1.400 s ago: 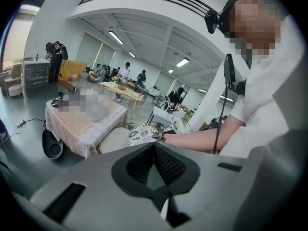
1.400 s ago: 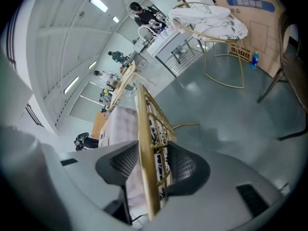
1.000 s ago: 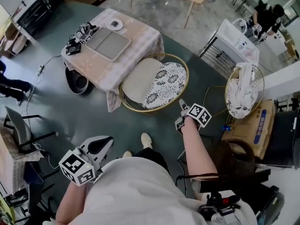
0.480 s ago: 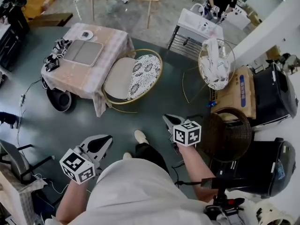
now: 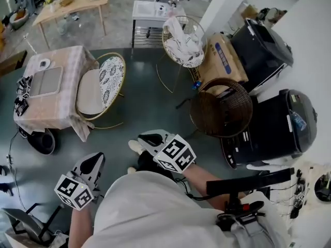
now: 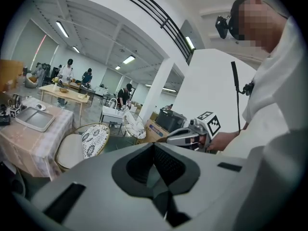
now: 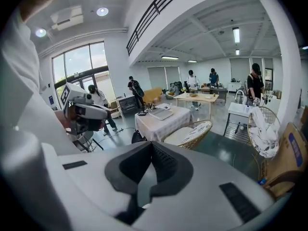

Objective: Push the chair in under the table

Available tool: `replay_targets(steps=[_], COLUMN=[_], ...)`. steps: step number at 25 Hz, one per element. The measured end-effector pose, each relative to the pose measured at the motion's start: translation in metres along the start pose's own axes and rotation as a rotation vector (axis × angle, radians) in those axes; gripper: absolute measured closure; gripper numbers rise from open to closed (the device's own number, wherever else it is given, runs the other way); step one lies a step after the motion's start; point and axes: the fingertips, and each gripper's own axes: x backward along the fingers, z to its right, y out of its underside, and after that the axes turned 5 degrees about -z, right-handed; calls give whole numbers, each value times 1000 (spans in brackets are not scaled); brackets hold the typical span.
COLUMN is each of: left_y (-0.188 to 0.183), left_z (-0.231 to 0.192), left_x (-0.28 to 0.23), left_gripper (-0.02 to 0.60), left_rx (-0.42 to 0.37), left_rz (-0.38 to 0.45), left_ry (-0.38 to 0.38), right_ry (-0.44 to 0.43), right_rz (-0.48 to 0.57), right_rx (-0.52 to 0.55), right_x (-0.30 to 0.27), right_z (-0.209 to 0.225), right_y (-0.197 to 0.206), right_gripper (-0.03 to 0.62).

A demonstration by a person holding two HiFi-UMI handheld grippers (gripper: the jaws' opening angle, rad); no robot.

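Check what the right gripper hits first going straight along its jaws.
Nothing near. The right gripper, jaws shut and empty, aims over bare floor toward the table and chair; probably floor first, but depth is unclear.

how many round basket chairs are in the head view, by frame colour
gold frame: 2, the cushioned chair and the cloth-draped chair
dark brown: 1, the wicker chair
total: 3
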Motion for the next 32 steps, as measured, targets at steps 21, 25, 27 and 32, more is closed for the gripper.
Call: replay_targets(steps=[21, 25, 27, 32], left_y=[10, 13, 14, 13], left_z=[4, 6, 6, 7], left_x=[8, 8, 7, 3], left_gripper=[569, 569, 569, 569], left_rx=[1, 6, 7, 5], left_rz=[-9, -6, -6, -9], left_ry=[35, 30, 28, 16], right_ry=[-30, -46, -50, -53], right_rz=[27, 28, 26, 25], right_rx=[100, 110, 114, 127], right_x=[8, 7, 5, 5], right_z=[-46, -48, -46, -40], right_y=[-20, -20, -20, -20], right_gripper=[580, 580, 580, 580])
